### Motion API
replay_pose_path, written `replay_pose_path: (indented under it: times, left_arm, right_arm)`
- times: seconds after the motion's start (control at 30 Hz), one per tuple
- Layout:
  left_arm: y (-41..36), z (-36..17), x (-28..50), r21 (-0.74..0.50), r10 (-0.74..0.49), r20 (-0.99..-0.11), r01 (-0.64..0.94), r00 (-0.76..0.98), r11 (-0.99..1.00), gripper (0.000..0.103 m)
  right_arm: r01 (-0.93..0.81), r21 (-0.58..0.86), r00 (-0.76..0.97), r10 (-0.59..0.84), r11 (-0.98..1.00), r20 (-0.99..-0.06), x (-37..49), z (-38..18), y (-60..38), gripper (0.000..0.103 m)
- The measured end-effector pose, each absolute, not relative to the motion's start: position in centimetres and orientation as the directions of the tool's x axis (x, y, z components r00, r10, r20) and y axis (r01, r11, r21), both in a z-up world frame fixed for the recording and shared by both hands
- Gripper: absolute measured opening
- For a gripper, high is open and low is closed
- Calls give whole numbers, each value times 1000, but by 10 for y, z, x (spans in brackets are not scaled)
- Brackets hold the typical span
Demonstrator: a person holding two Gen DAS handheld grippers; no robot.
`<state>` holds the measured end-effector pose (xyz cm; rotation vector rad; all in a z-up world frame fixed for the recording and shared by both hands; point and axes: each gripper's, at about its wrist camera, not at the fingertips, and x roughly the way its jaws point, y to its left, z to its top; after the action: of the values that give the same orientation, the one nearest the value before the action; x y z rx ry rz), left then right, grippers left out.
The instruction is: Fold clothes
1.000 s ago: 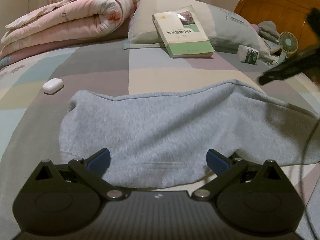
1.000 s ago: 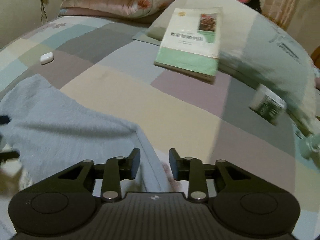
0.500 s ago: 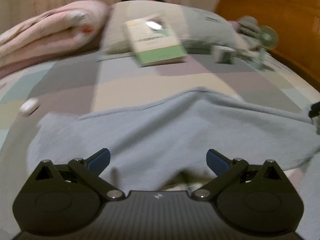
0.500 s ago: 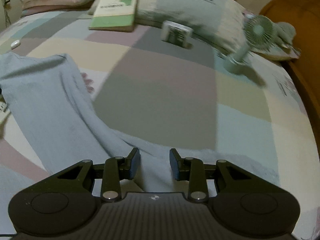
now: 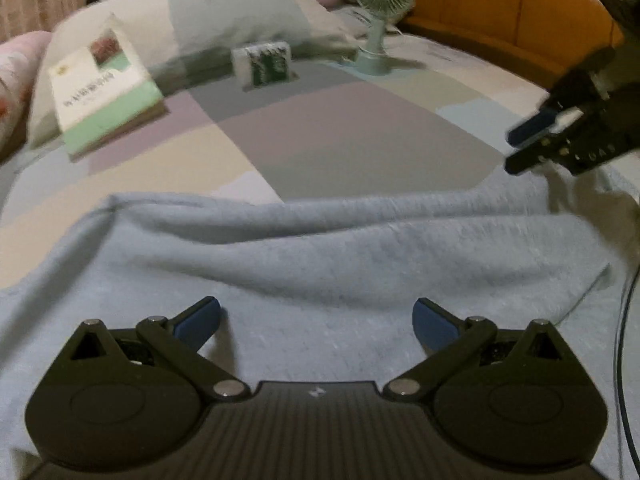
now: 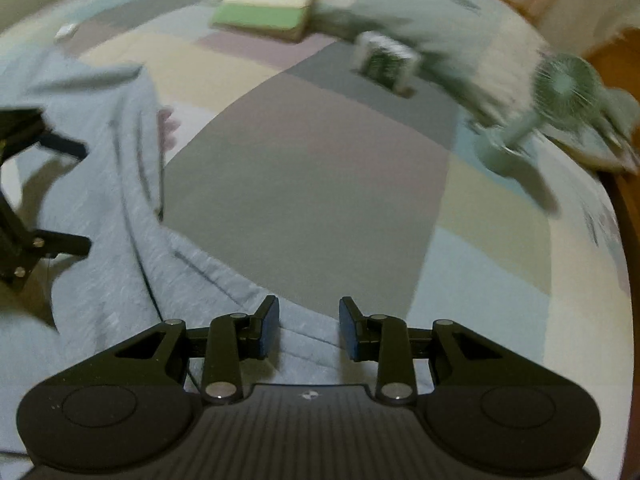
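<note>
Grey garment (image 5: 320, 264) lies spread on the bed (image 5: 352, 136), ready for folding. Left tool (image 5: 316, 316) hangs wide open above it, empty; right tool (image 6: 308, 328), part-open, straddles its edge without pinching.

The garment (image 5: 320, 264) lies spread on the bed (image 5: 352, 140), directly under and ahead of the left gripper (image 5: 316, 316), whose fingers (image 5: 200, 318) stand wide apart above the cloth. Beyond the fingers, past the garment's far edge, a book (image 5: 104, 96) leans against a pillow (image 5: 224, 20) to the left, a small box (image 5: 266, 62) stands ahead, and a fan (image 5: 378, 12) stands to its right, before the headboard (image 5: 500, 12). The right gripper (image 6: 308, 330) sits over the garment's edge; the rest of the garment stretches away to the left of its fingers (image 6: 268, 330). Ahead of them lies bare bed, then the box, with the fan to the right.
</note>
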<state>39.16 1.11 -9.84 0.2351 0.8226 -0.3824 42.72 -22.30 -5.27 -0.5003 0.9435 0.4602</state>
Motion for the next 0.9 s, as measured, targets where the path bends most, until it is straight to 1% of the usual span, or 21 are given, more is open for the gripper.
replay_pose_path:
  times: [0.07, 0.17, 0.27, 0.43, 0.5, 0.57, 0.63, 0.7, 0.73, 0.8, 0.83, 0.87, 0.9]
  left_arm:
    - [13, -100, 392, 60, -238, -752, 424, 614, 904, 102]
    - [18, -100, 392, 40, -245, -762, 421, 600, 906, 102]
    - [17, -94, 386, 51, -240, -766, 428, 597, 902, 102]
    - [9, -91, 382, 36, -280, -756, 465, 591, 885, 102]
    - [8, -91, 382, 44, -274, -759, 467, 591, 883, 102]
    - [7, -88, 380, 41, -282, -757, 474, 589, 880, 102]
    - [7, -83, 376, 26, -308, -748, 489, 588, 872, 102]
    - [8, -76, 371, 10, -341, -731, 509, 591, 861, 102]
    - [8, -73, 368, 1, -358, -722, 518, 593, 855, 102]
    - [8, -70, 367, -14, -381, -711, 531, 590, 847, 102]
    - [7, -70, 367, -14, -381, -712, 531, 590, 848, 102]
    - [6, -71, 367, -6, -371, -714, 526, 593, 851, 102]
    - [5, -71, 367, 4, -360, -717, 520, 597, 854, 102]
  right_arm:
    - [-645, -208, 478, 175, 736, -861, 432, -58, -214, 38]
    - [-716, -172, 422, 224, 677, -878, 443, -63, -205, 38]
    - [-764, -126, 368, 267, 632, -891, 454, -66, -197, 39]
    - [-815, -45, 265, 301, 578, -916, 457, -68, -189, 39]
    - [-822, -51, 261, 296, 567, -919, 456, -71, -189, 43]
    - [-822, -51, 262, 298, 567, -918, 457, -74, -189, 49]
    - [-815, -26, 248, 308, 579, -918, 461, -75, -191, 50]
    - [-807, 1, 232, 319, 591, -919, 461, -76, -193, 45]
    - [-811, -4, 236, 320, 585, -918, 458, -75, -193, 38]
    - [-815, -28, 255, 314, 579, -914, 452, -72, -192, 26]
    - [-814, -46, 270, 308, 579, -912, 450, -70, -192, 19]
    - [-813, -63, 286, 302, 579, -909, 448, -68, -192, 13]
    - [-811, -81, 302, 296, 579, -906, 446, -65, -192, 11]
